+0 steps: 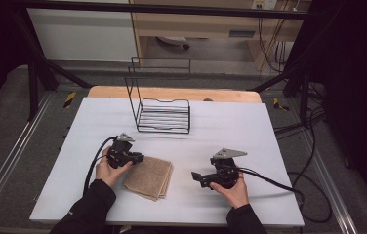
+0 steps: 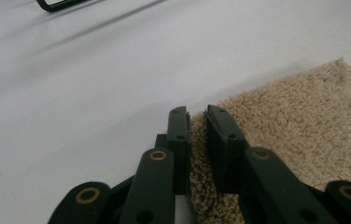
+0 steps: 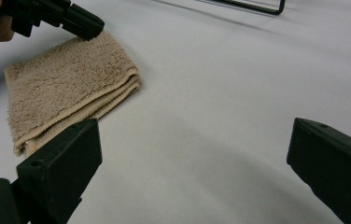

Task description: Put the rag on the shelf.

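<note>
A folded tan towel (image 1: 149,176) lies flat on the white table (image 1: 230,126), near its front left. My left gripper (image 1: 137,158) is at the towel's far left corner, jaws shut on the towel's edge (image 2: 198,140). In the right gripper view the towel (image 3: 66,84) lies ahead to the left, with the left gripper (image 3: 87,25) on its far corner. My right gripper (image 1: 196,177) hovers to the right of the towel, jaws wide open with nothing between them and pointing at it across bare table.
A black wire rack (image 1: 161,109) stands at the back middle of the table, its base edge in the gripper views (image 3: 253,5). Cables (image 1: 289,187) trail off the right side. A wooden board (image 1: 172,92) lies behind the white surface.
</note>
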Tool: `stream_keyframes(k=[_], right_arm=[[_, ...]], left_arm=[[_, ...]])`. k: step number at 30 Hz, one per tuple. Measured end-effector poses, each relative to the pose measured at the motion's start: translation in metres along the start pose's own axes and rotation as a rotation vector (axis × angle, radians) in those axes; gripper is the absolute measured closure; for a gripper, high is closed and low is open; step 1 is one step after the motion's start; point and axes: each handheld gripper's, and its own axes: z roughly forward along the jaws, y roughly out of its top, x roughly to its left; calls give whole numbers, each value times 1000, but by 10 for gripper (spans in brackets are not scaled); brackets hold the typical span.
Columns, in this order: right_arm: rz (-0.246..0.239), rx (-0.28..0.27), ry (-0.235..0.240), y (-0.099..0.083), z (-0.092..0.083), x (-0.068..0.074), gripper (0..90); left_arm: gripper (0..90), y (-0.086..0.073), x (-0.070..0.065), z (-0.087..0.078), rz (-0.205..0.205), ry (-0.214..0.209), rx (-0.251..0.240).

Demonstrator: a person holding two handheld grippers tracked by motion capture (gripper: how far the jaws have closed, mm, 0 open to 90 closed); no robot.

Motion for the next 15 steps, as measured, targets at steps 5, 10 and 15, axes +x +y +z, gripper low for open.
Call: stream_keyframes(k=[5, 10, 15], right_arm=[[11, -2, -7, 2, 1, 1, 30], [-4, 4, -11, 10, 11, 11, 42], [-14, 7, -15, 20, 25, 24, 63]], left_arm=[[809, -1, -1, 1, -4, 2, -1], [812, -3, -3, 2, 7, 11, -15], [812, -3, -2, 2, 16, 8, -19]])
